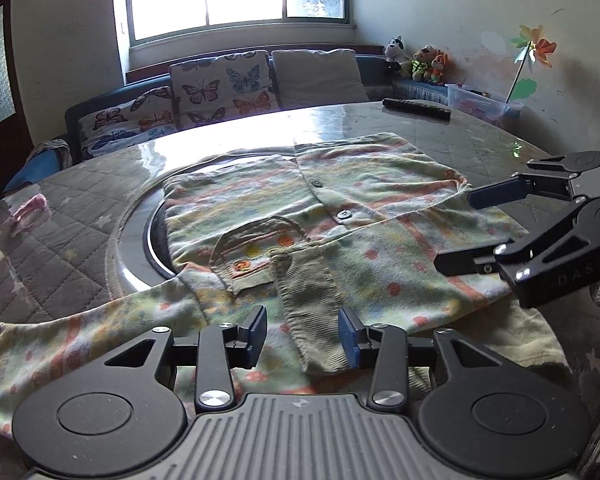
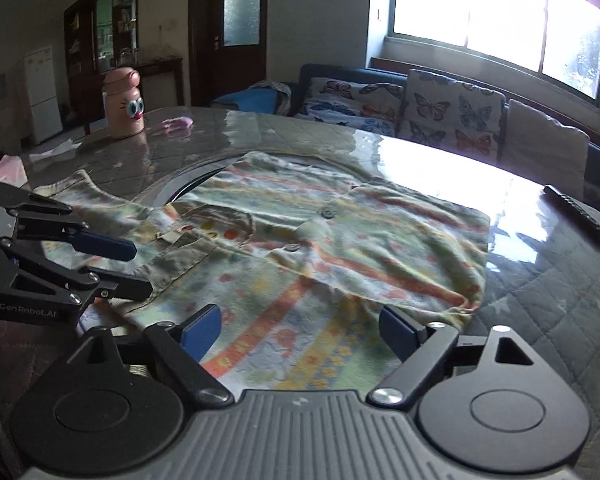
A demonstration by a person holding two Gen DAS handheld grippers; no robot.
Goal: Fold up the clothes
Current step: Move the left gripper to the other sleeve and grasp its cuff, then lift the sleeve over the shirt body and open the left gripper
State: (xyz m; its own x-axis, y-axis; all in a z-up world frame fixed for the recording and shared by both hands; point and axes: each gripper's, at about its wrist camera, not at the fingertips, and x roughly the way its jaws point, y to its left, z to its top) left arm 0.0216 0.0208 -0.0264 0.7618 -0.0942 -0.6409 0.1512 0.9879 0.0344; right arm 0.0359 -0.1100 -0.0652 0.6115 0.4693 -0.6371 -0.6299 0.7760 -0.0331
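Glass-topped table (image 1: pixel 339 120) is covered by a quilted mat. Both tools are held with fingers apart, gripping nothing: the left gripper (image 1: pixel 303 338) over a ribbed cuff (image 1: pixel 307 300), the right gripper (image 2: pixel 300 330) over the hem. The patterned cardigan (image 2: pixel 339 232) is spread flat, apparently partly folded. A remote (image 1: pixel 415 109) is seen beyond.

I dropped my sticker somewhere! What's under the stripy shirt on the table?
Under the shirt you can see the glossy table and its round turntable rim. Anything beneath the cloth itself is covered, so a sticker there can't be seen.
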